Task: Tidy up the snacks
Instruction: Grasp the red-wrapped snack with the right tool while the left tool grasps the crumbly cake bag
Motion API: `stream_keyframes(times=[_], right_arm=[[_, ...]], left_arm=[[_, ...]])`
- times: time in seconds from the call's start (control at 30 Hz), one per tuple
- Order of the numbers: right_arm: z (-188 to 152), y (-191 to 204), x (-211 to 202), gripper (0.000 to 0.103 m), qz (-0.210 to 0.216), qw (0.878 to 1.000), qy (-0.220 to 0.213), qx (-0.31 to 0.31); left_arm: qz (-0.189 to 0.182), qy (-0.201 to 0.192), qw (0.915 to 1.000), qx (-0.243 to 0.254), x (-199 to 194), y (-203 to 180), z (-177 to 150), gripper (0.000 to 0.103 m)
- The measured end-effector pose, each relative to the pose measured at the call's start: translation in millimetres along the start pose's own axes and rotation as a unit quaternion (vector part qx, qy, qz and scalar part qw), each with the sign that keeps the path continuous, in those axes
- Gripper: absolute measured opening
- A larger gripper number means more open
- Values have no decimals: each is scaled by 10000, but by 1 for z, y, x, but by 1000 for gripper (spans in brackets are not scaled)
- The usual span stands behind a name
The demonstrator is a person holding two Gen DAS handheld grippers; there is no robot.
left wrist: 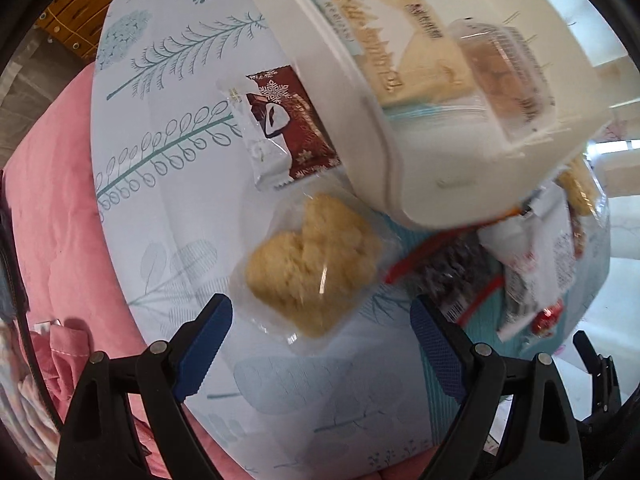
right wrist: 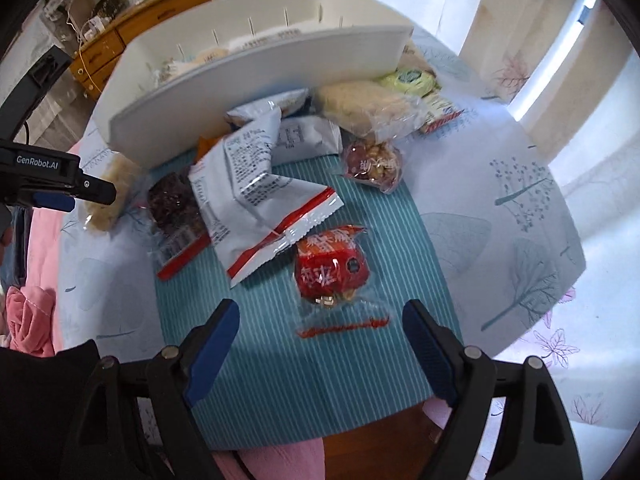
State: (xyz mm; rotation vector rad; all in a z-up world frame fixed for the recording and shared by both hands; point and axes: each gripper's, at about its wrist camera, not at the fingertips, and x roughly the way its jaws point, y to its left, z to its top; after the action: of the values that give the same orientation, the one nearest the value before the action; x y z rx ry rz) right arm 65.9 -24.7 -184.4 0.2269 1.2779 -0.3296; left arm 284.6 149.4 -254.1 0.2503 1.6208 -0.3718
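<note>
Two tongs, both spread wide and gripping nothing: my left gripper (left wrist: 322, 356) hangs over one pale cookie packet (left wrist: 314, 266) (clear wrap), my right gripper (right wrist: 320, 344) over one red snack pouch (right wrist: 330, 266) on the striped cloth (right wrist: 280, 380); one white bin (right wrist: 256, 88) stands behind.

"GenRobot.AI" in white on the black body of the left claw (right wrist: 60, 196), seen from the right wrist. Red snack packet (right wrist: 330, 266) has large white Chinese characters, too blurred to read; other wrapper print also illegible.
</note>
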Motion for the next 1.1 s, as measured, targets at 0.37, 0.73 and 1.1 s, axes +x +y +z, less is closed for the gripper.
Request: stream_keyframes(times=[0.37, 0.73, 1.1], right_arm=[[20, -5, 38, 62, 153, 9982, 574, -38], [24, -19, 46, 54, 156, 9971, 729, 177], [29, -45, 50, 52, 412, 9841, 1247, 1194]], left_arm=[[29, 178, 9998, -43, 24, 6, 22, 86], [-171, 157, 9996, -152, 28, 20, 32, 73], [20, 440, 9979, -478, 30, 43, 11, 66]])
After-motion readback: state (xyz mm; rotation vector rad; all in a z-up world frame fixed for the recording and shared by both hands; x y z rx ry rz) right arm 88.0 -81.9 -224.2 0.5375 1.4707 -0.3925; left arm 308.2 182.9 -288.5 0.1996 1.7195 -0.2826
